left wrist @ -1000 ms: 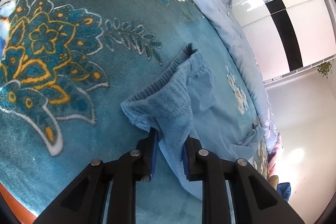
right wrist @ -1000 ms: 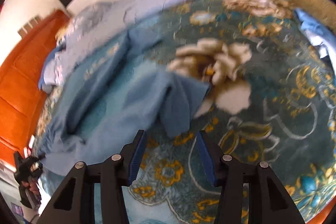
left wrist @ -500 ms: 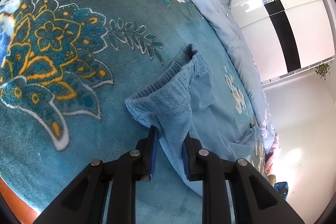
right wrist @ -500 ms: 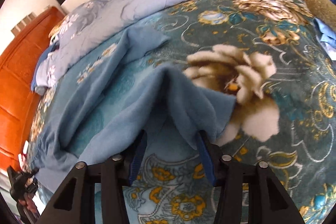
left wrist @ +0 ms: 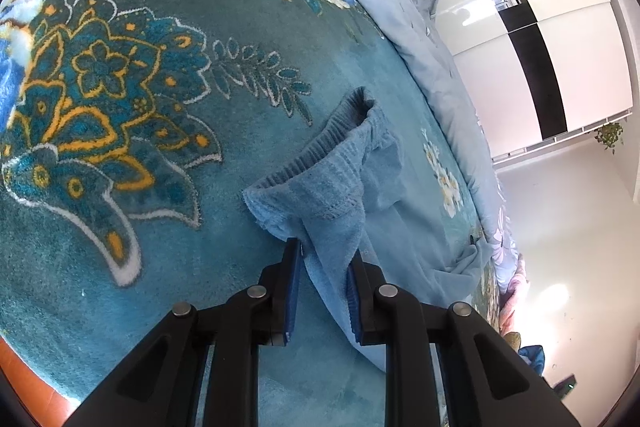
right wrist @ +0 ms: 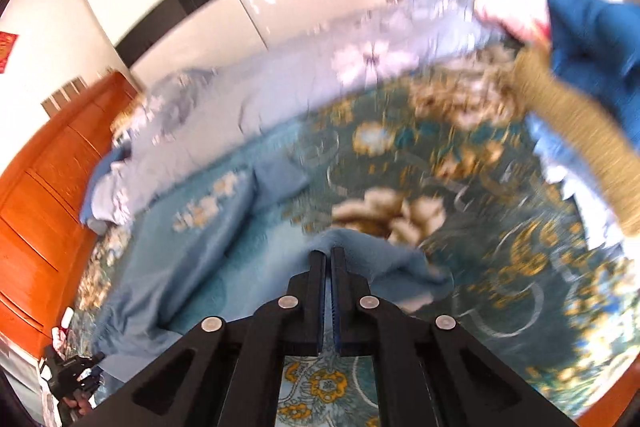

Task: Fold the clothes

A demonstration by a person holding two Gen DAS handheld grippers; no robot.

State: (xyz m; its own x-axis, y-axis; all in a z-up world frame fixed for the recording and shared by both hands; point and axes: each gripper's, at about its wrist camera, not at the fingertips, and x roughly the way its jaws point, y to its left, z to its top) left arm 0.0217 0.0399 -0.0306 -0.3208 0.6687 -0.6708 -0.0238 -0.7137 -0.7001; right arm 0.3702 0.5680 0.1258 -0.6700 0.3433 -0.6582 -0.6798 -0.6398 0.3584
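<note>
I hold the blue trousers [left wrist: 348, 187] at both ends on the patterned blanket [left wrist: 120, 107]. My left gripper [left wrist: 322, 259] stands narrow, its pads clamped on a bunched fold just below the elastic waistband [left wrist: 320, 143]. My right gripper [right wrist: 327, 255] has its jaws all but together. Blue cloth, the leg end [right wrist: 372, 259], sits at the fingertips, but that view is blurred, so I judge rather than see that the pads pinch it. The rest of the garment lies flat on the blanket between the two grips, beside the floral duvet [left wrist: 404, 11].

Risks from here, as I judge them:

1. Slip at the right grip. Cause: only a thin edge appears to be caught; a fast pull could draw it out.
2. Uneven fold. Cause: the left grip holds a crumpled fold, not a flat waistband corner, so the edges may not line up.
3. Drag. Cause: the blanket pile looks plush and may catch the cloth, leaving wrinkles under the fold.
4. Snagging. Cause: other clothes [right wrist: 592, 39] lie at the far right of the bed, near the path of the right gripper.
</note>
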